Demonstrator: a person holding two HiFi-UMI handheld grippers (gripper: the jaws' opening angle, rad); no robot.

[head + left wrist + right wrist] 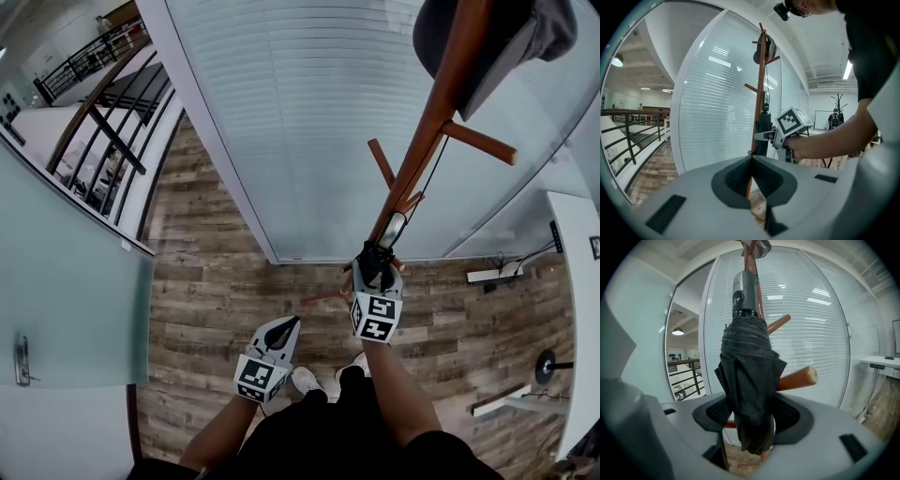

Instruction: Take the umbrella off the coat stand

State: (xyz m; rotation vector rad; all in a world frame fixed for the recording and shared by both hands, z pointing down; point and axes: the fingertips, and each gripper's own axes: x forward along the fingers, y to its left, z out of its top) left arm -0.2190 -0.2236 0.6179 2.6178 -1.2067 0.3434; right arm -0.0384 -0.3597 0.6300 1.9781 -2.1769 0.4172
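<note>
On the coat stand (427,131), by its lower pegs (797,377), the folded black umbrella (750,380) is hung with its long side up and down, grey handle (744,294) on top. Only in the right gripper view is the right gripper (752,417) seen clamped on the umbrella's cloth, and only in the left gripper view is the left gripper (751,159) seen with jaws pressed together, empty. In the head view the umbrella is mostly hidden behind the right gripper.
</note>
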